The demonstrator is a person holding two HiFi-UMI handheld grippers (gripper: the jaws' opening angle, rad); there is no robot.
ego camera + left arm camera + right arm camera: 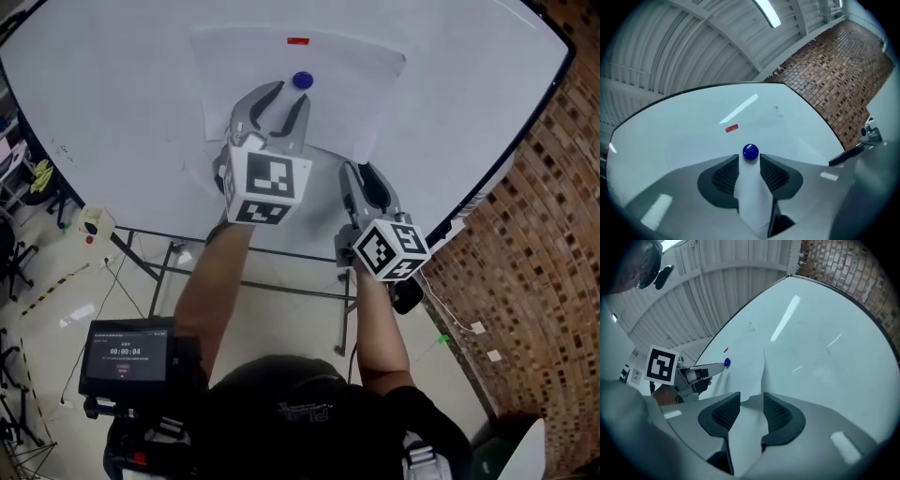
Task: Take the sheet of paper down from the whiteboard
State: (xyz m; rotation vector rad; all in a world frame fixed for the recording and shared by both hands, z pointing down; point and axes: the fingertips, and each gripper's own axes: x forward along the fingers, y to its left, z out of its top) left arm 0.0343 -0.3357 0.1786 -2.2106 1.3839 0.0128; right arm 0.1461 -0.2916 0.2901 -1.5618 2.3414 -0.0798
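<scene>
Both pairs of jaws stand apart and hold nothing. The sheet of paper (347, 84) lies flat on the whiteboard (103, 103), pinned by the blue magnet (302, 81) near its middle. What looks like a small red strip (298, 41) sits straight above the magnet, close to the sheet's top edge. I take it those two are all that keep the sheet up, which is why the magnet comes first.

My left gripper (290, 94) sits just below the magnet with a tip to either side of it. In the left gripper view the magnet shows right at the mouth of the gap, so one squeeze should catch it.

My right gripper (362, 171) waits below and to the right of the magnet, at the sheet's lower right corner, which seems to lift a little off the board. In the right gripper view the sheet's edge runs down to just ahead of my parted tips. I judge it is placed there to catch the paper once the magnet is off, so the paper does not drop.

Farther right of the magnet, beyond the board's rim, stands a brick wall (553, 216).
</scene>
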